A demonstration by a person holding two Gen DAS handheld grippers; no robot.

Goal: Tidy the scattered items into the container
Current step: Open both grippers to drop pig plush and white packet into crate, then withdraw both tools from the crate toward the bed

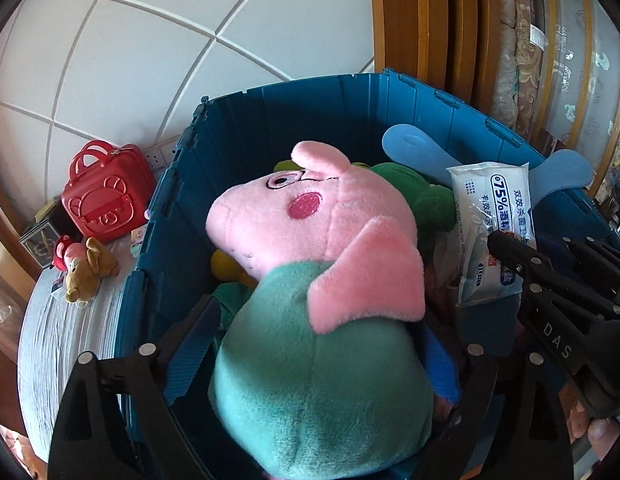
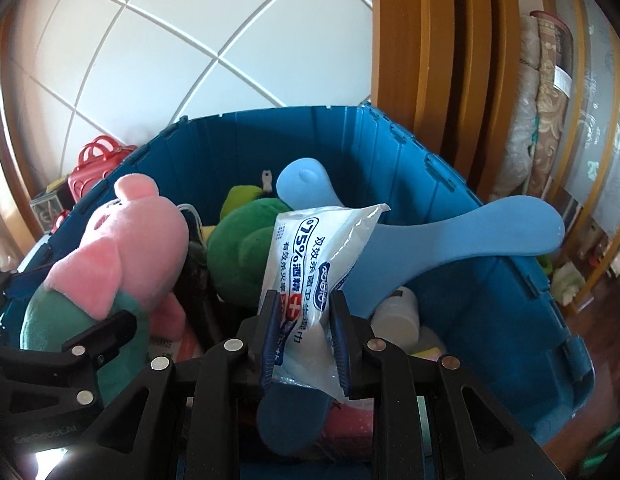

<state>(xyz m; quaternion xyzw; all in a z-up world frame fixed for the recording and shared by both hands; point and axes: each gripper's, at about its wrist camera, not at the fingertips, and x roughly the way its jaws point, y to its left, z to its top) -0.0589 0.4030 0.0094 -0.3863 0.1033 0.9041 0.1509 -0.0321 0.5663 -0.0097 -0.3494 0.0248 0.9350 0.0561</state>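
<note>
White tiled wall behind, wood trim to the right. The right gripper [image 2: 304, 332] is clamped on a wet-wipe packet [image 2: 310, 276], held over the blue crate [image 2: 449, 208]. The left gripper [image 1: 321, 344] pinches the pink pig plush [image 1: 310, 280] above the same crate. Inside lie a green plush [image 2: 246, 240] and blue paddles [image 2: 449, 240]. A red toy case [image 1: 106, 196] sits outside.
</note>
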